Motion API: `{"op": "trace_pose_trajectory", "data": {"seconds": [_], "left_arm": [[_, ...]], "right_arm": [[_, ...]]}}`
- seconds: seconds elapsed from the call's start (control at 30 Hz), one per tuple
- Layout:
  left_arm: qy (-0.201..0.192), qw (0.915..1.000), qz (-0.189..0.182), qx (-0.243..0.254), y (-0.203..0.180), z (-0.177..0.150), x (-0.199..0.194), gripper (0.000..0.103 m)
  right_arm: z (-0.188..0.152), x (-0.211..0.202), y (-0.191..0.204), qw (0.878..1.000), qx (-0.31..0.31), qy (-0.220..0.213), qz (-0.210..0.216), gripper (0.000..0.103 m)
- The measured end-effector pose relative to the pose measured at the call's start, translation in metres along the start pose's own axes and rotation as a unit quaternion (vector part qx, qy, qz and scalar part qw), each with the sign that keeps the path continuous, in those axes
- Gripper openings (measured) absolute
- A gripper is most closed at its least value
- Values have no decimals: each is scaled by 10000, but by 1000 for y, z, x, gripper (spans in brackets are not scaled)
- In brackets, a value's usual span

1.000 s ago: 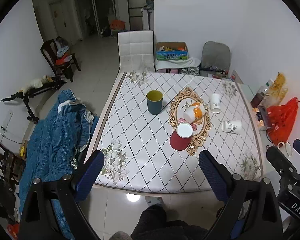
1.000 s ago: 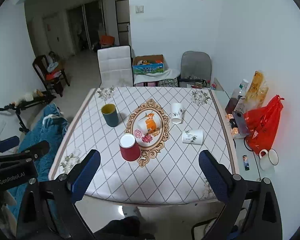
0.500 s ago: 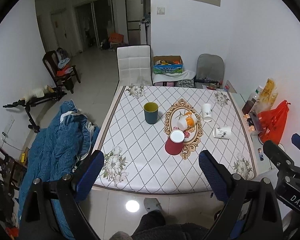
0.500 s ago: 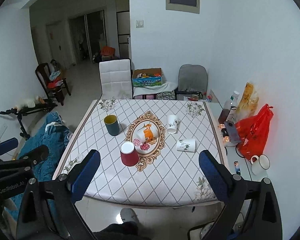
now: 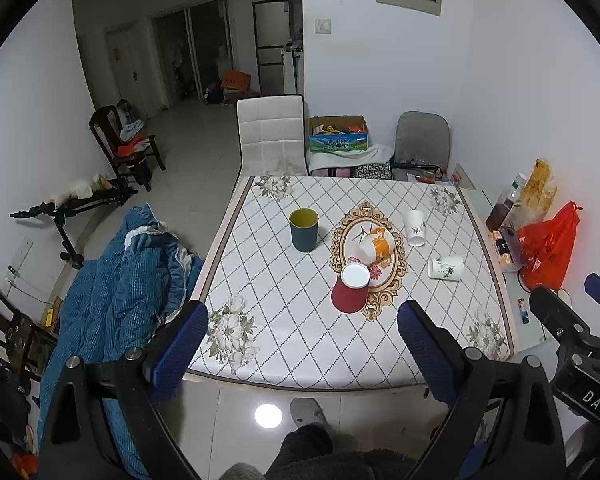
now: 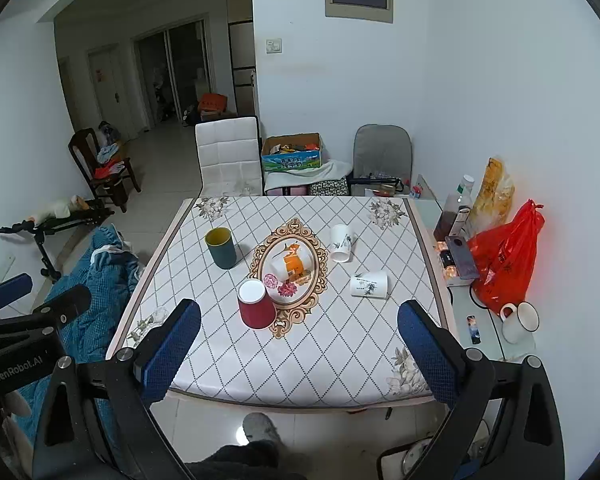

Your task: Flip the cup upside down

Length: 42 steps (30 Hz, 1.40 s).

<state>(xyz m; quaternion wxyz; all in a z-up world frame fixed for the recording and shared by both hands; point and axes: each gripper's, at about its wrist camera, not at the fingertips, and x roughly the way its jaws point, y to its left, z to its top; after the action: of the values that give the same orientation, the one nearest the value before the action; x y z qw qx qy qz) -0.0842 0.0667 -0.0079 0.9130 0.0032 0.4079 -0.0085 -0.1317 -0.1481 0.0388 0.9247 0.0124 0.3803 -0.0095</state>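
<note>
Both claws have drawn back and risen since a second ago, so the whole surface (image 5: pixel 284 280) now shows with floor visible past its near edge. That near edge lies just beyond the left claw (image 5: pixel 302 336) and the right claw (image 6: pixel 300 336), both held off the surface, spread wide and gripping nothing. Bare patterned cloth fills the near strip ahead of both claws. Left of the left claw a blue quilt (image 5: pixel 116 292) is heaped close against the surface's left edge. To the right of the right claw, past the surface's right edge, a red bag (image 6: pixel 504 264) and a white mug (image 6: pixel 518 322) sit on a side shelf.

Ahead of the claws, near the middle, the red cup (image 6: pixel 256 304) stands mouth down, its white base up and its long axis vertical, touching the near-left rim of the oval gilt mat (image 6: pixel 290 276). It is plain red, widening downward. Farther on and to the left the green cup (image 6: pixel 221 248) stands upright, mouth up, yellow inside. An orange-and-white cup (image 6: pixel 290 266) lies on its side on the mat. Two white paper cups lie toward the right: one (image 6: pixel 369 285) on its side, one (image 6: pixel 341 242) farther on.
</note>
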Motion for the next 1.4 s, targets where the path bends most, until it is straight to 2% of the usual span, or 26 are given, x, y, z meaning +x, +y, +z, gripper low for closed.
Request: {"op": "trace_pose_trajectory", "data": {"seconds": [1.4], "left_arm": [[-34,10000,28,-38,-4,3,-15,97]], "right_arm": [[-6,-7,4,9998,-68,20,166,101]]}}
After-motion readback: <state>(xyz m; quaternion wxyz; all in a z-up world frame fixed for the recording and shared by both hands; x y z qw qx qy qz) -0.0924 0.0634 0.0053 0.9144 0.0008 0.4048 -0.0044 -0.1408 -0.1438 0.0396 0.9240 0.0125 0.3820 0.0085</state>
